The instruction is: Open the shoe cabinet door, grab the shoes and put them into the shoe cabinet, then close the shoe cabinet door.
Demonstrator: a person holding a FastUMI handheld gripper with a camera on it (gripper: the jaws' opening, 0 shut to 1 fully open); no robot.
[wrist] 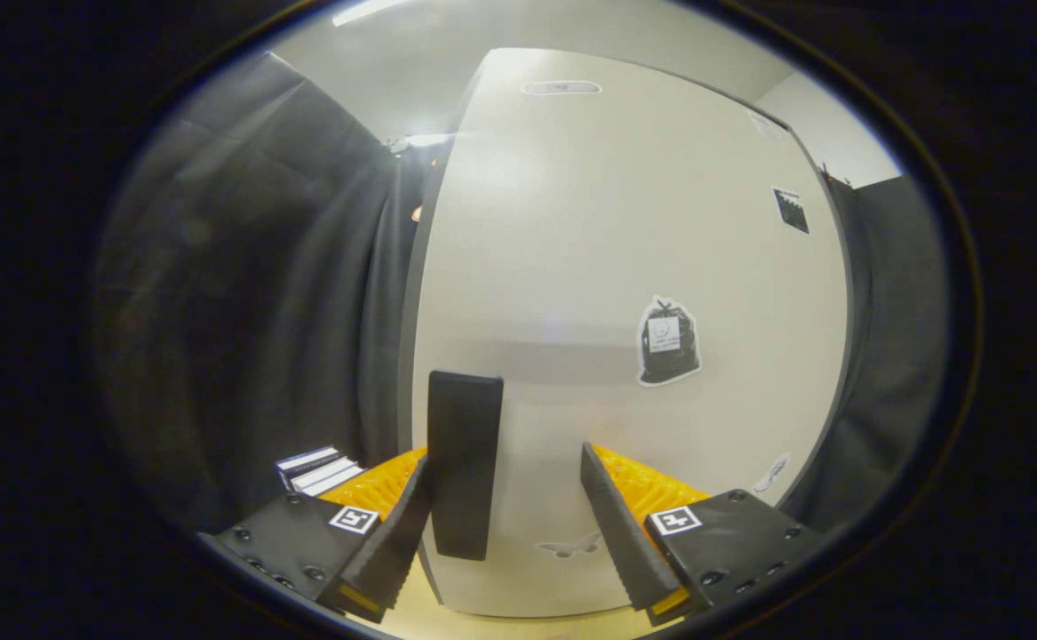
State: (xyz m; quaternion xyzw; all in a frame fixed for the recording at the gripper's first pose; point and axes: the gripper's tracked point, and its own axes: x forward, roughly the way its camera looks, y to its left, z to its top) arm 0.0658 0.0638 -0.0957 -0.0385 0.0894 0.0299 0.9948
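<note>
The white shoe cabinet door (607,267) stands upright right in front of me. A black upright handle (465,462) is fixed near the door's left edge. My gripper (502,462) is open, with the handle between its fingers. The handle lies close against the left finger (398,533), while the right finger (625,533) stands well apart from it. I cannot tell whether the door is closed or slightly ajar.
Stickers dot the door: a black bag shape (667,342) right of the handle and a small dark square (790,210) higher up. Black cloth (243,293) hangs to the left and right of the cabinet. A small stack of flat white and dark items (318,471) sits low on the left.
</note>
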